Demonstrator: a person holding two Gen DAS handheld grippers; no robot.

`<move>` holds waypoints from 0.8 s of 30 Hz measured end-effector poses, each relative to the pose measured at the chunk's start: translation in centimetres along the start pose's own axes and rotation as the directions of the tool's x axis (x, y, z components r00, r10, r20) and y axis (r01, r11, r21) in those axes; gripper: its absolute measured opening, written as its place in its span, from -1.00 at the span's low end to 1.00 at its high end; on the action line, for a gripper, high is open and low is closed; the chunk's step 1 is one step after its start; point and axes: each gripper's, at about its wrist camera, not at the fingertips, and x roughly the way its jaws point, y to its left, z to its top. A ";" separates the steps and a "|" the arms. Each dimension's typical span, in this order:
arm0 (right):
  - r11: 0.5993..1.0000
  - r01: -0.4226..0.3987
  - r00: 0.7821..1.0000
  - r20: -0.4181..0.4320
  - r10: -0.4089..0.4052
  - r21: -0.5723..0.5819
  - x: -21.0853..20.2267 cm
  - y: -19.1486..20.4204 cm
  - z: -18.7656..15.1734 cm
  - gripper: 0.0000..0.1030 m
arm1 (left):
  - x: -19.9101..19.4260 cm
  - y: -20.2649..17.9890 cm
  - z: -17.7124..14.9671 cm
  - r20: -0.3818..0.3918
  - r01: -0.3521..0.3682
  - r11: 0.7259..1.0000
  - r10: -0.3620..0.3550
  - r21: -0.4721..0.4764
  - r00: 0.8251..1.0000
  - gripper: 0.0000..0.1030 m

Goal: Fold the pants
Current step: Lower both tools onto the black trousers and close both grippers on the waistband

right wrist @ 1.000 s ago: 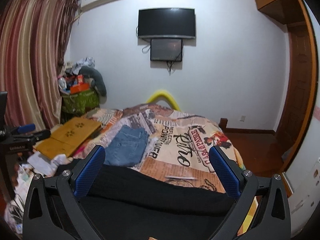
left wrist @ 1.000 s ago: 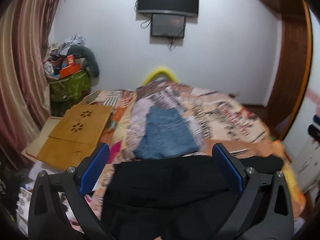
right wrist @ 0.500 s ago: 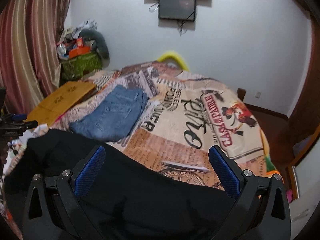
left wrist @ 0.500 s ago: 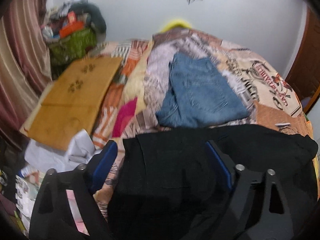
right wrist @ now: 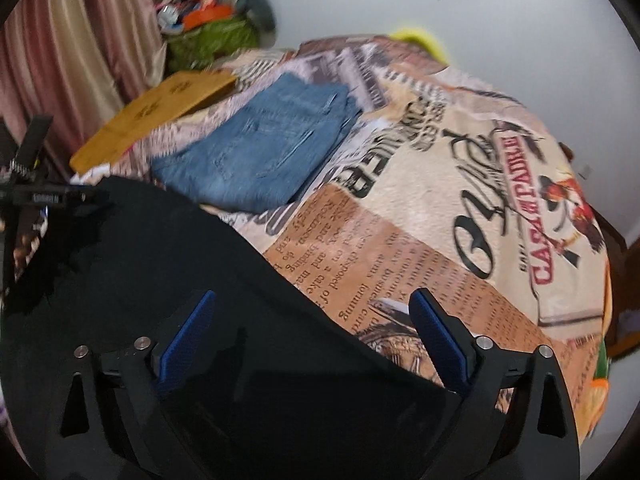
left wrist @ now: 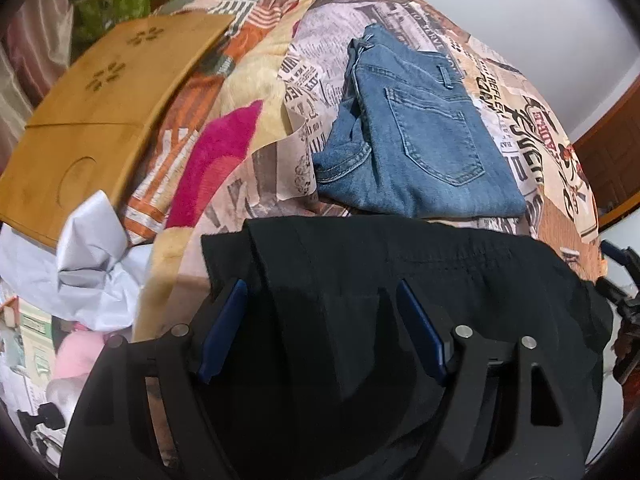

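Observation:
Black pants lie spread across the near end of the bed; they also show in the right wrist view. My left gripper is open, close over the pants' left part, its blue pads on either side of a fold. My right gripper is open over the pants' right edge; its right finger is over the bedspread. Neither holds cloth. Folded blue jeans lie farther up the bed, also in the right wrist view.
The bed has a newspaper-print spread. A wooden lap board lies at the bed's left side, with white paper below it. A green bin of clutter and curtains stand at the left.
Both grippers have tilted down and moved closer to the black pants. The wall and television have left the left view. The left jaws have narrowed somewhat.

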 end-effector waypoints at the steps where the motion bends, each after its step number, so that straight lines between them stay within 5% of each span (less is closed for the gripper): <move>1: 1.000 -0.006 1.000 -0.018 0.006 -0.008 0.5 -0.1 0.2 0.57 | 0.2 0.0 0.2 -0.006 0.005 1.000 -0.005 -0.004 1.000 0.44; 5: 0.996 -0.081 0.991 -0.112 0.078 -0.021 3.2 -0.3 0.8 0.49 | 1.2 0.1 1.1 -0.041 0.013 0.999 -0.015 -0.038 0.999 0.29; 9: 0.991 -0.134 0.970 -0.208 0.129 -0.009 6.0 -0.2 0.4 0.07 | 2.1 0.9 1.7 -0.082 0.022 0.996 -0.030 -0.092 0.996 -0.25; 13: 0.989 -0.145 0.973 -0.181 0.144 0.006 5.6 -0.1 0.0 -0.11 | 1.7 1.7 1.6 -0.082 0.052 0.991 -0.062 -0.125 0.995 -0.63; 17: 0.993 -0.116 0.979 -0.169 0.116 0.005 4.9 0.0 -0.4 -0.34 | 0.4 0.7 1.4 -0.059 0.037 0.995 -0.042 -0.094 0.997 -0.75; 22: 0.995 -0.098 0.983 -0.155 0.099 0.015 4.2 -0.2 -0.6 -0.87 | -2.0 -1.2 1.4 -0.007 -0.001 1.000 0.000 -0.015 1.000 -0.82; 24: 0.993 -0.115 0.981 -0.160 0.114 0.004 3.8 0.1 -0.9 -0.91 | -3.2 -2.2 1.3 0.026 -0.029 0.999 0.028 0.033 0.999 -0.83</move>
